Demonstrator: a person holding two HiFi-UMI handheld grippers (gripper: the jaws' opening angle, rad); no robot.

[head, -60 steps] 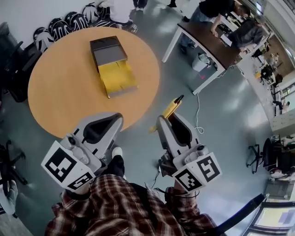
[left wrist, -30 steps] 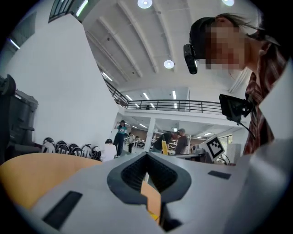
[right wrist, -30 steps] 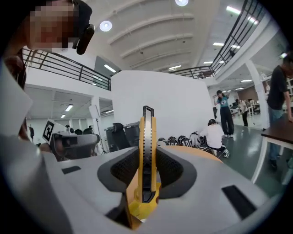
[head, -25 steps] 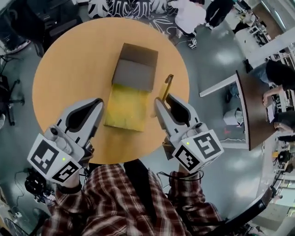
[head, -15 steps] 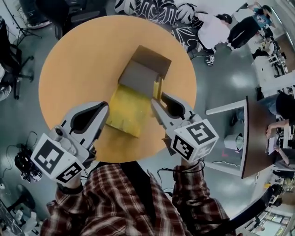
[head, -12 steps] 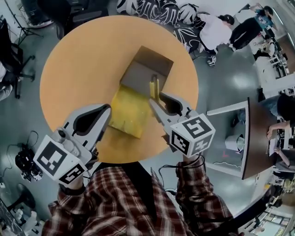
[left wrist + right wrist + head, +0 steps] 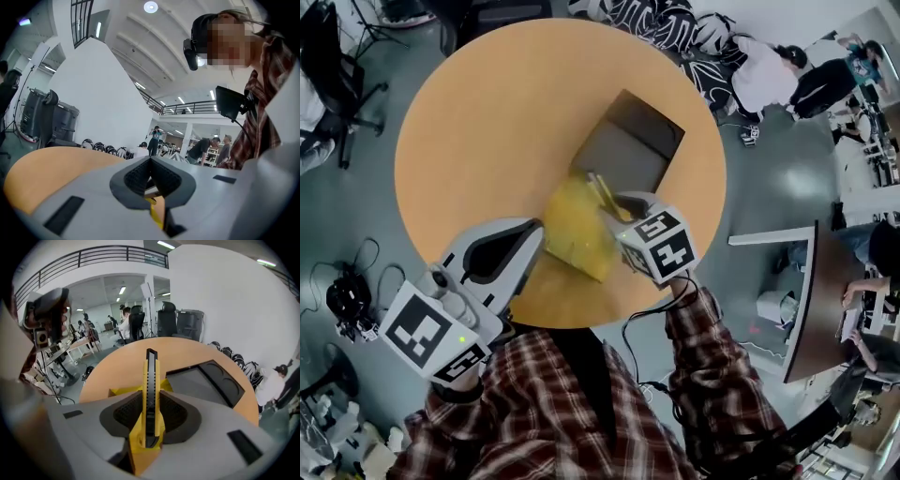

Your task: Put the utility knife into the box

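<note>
An open box lies on the round orange table (image 7: 478, 122): a yellow tray (image 7: 565, 228) with a dark grey lid part (image 7: 628, 142) behind it. My right gripper (image 7: 615, 208) is shut on the yellow-and-black utility knife (image 7: 602, 190), which points out over the yellow tray near the grey part. In the right gripper view the knife (image 7: 150, 390) stands upright between the pads of the right gripper (image 7: 150, 417), with the yellow tray (image 7: 121, 391) and the grey lid (image 7: 205, 380) beyond it. My left gripper (image 7: 534, 236) hovers at the tray's near left edge. The left gripper (image 7: 151, 164) is shut and holds nothing.
Black-and-white bags (image 7: 661, 17) and a crouching person (image 7: 759, 70) are on the floor beyond the table. A dark desk (image 7: 811, 300) with people stands at the right. An office chair (image 7: 333, 56) and floor cables (image 7: 347, 300) are at the left.
My right gripper has carried the knife from beside the table to over the box's yellow tray. The left gripper has come in closer to the tray's near left edge.
</note>
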